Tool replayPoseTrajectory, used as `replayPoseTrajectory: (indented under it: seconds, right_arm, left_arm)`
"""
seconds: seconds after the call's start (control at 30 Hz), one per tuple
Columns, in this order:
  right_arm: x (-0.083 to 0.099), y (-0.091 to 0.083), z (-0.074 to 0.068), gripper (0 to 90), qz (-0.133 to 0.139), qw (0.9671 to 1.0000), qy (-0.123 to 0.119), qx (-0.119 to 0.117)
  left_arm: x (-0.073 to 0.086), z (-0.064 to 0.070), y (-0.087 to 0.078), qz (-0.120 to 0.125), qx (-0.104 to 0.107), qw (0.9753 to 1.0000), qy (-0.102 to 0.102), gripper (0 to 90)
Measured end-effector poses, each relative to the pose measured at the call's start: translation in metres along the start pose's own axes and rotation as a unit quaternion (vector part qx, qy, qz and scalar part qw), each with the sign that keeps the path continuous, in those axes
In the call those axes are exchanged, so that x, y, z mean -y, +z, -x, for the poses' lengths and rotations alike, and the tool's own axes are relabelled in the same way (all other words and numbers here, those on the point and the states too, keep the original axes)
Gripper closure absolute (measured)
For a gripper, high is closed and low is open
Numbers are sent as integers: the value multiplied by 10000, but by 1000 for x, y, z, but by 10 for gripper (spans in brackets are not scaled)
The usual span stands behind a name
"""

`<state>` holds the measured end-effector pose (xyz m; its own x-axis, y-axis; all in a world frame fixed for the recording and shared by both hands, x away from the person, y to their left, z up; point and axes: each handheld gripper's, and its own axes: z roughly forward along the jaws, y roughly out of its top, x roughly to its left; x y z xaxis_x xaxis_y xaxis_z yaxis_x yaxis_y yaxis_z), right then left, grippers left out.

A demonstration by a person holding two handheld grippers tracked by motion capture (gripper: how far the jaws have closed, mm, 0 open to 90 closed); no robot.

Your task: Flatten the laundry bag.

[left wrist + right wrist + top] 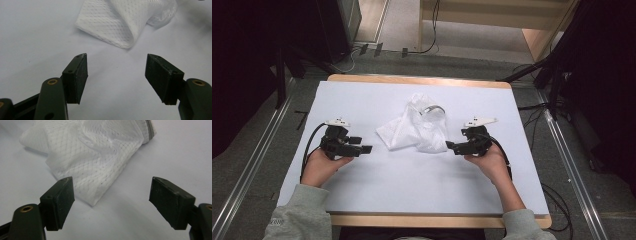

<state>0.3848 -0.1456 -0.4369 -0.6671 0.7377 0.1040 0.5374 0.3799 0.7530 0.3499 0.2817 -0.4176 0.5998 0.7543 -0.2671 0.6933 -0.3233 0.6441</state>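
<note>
Mesh bag [414,127] crumpled, both tools spread

Both grippers [362,148] [451,146] were black w/ brass screws, white top plates, black cables; person wore grey sleeves [299,215].

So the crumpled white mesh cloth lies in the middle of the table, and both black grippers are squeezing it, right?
Not quite. The crumpled white mesh cloth does lie mid-table, but neither gripper squeezes it. The left gripper and right gripper both have jaws wide open with the cloth ahead of them, as each gripper view shows.
</note>
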Motion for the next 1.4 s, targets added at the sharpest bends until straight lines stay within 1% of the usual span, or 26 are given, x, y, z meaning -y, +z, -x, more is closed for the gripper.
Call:
replayPoseTrajectory:
  seconds: [0.03,0.13,0.2,0.27,0.33,0.43,0.47,0.53,0.57,0.77,0.8,0.9,0.97,1.07,1.13,1.17,1.23,1.27,1.3,1.33,1.37,1.4]
  right_arm:
    - [0,0,0,218,0,10000,0,0]
    - [-8,5,-3,239,-5,10000,-41,-37]
    - [-12,8,-4,253,-28,10000,-38,-55]
    - [-21,14,-5,288,-74,9999,-35,-84]
    - [-22,15,-5,296,-54,9999,-30,-95]
    - [-29,19,-6,314,-58,9999,-13,-135]
    - [-34,23,-7,327,-57,9999,-22,-162]
    - [-37,24,-8,337,-61,9998,-24,-170]
    - [-40,26,-8,344,-49,9998,-66,-186]
    - [-56,41,-13,384,-92,9995,-94,-277]
    - [-61,47,-16,399,-109,9994,-82,-312]
    - [-64,51,-19,414,-101,9993,-109,-346]
    - [-67,58,-23,459,-42,9990,-122,-425]
    - [-68,63,-24,473,-44,9990,-132,-425]
    - [-70,70,-26,490,-175,9989,-126,-419]
    - [-74,76,-27,513,-170,9989,-117,-432]
    - [-75,78,-28,520,-144,9989,-94,-429]
    - [-77,81,-28,527,-163,9990,-50,-413]
    - [-79,87,-28,543,-126,9992,-90,-377]
    - [-80,91,-29,552,-119,9993,-44,-351]
    - [-80,91,-29,552,-119,9993,-44,-351]
    - [-80,99,-29,593,-186,9994,-1,-299]
  left_arm:
    - [1,0,-1,-3,2,10000,3,354]
    - [3,2,-3,-2,-17,10000,20,354]
    - [4,3,-4,5,-2,10000,-6,354]
    - [6,4,-6,27,15,10000,-20,354]
    - [7,5,-7,47,19,10000,-24,354]
    - [9,6,-8,40,-9,10000,-37,354]
    - [10,6,-8,34,-15,10000,-40,354]
    - [11,6,-10,27,-27,10000,-55,354]
    - [12,6,-10,35,-38,10000,-53,354]
    - [15,4,-14,54,-67,9999,-85,354]
    - [15,4,-14,50,-72,9999,-82,354]
    - [16,4,-14,65,-81,9999,-95,354]
    - [17,4,-14,65,-89,9999,-83,354]
    - [18,5,-15,60,-81,9999,-98,354]
    - [18,5,-15,61,-97,9999,-82,354]
    - [19,5,-16,62,-92,9999,-77,354]
    - [19,5,-16,56,-99,9999,-92,354]
    - [20,5,-16,61,-101,9999,-103,354]
    - [20,5,-16,60,-100,9999,-105,354]
    - [21,5,-16,44,-109,9999,-93,355]
    - [21,5,-16,47,-114,9999,-94,355]
    - [21,5,-17,37,-124,9999,-104,355]
